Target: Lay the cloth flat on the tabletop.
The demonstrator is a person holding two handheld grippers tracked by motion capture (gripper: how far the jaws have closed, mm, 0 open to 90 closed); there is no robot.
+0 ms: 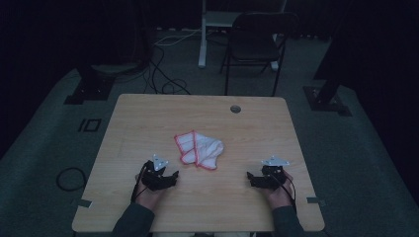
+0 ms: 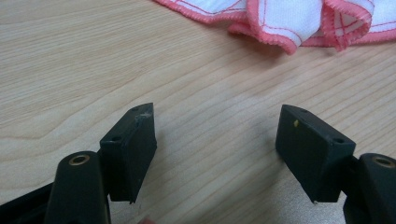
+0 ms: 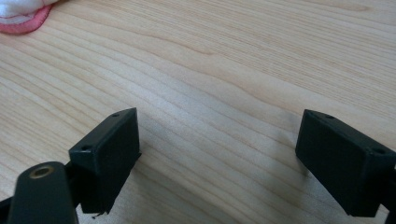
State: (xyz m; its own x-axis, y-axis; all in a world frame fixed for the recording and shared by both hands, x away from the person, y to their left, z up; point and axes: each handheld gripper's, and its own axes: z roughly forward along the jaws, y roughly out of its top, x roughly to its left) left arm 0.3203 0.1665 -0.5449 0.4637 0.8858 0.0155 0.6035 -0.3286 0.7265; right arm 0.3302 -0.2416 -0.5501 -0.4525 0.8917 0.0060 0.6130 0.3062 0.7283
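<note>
Scene: I have a pale wooden table (image 1: pixel 148 118) under the high view, in a dim room with dark carpet around it.
Cloth: A white cloth with pink stitched edging (image 1: pixel 199 149) lies crumpled near the middle of the tabletop, partly folded over itself, its hem turned up in loose ripples.
Left gripper: My left gripper (image 1: pixel 173 176) rests low on the near-left part of the table, held in a hand (image 1: pixel 148 195) that comes in from the bottom edge. Its jaws stand wide apart with bare wood between them and nothing in their hold.
Left gripper view: The cloth (image 2: pixel 289 18) sits just ahead of the parted jaws, across the top of the frame, near but not touching them.
Right gripper: My right gripper (image 1: pixel 250 177) sits on the near-right part of the table, its hand (image 1: pixel 277 193) behind it. Its jaws are likewise spread wide and grip nothing.
Right gripper view: A corner of the cloth (image 3: pixel 21 16) shows at the upper left, well apart from the jaws.
Spacing: The cloth lies between the two grippers and farther from me, closer to the left one.
Background: A dark folding chair (image 1: pixel 254 42) stands beyond the far edge, with cables (image 1: pixel 163 74) trailing over the floor.
</note>
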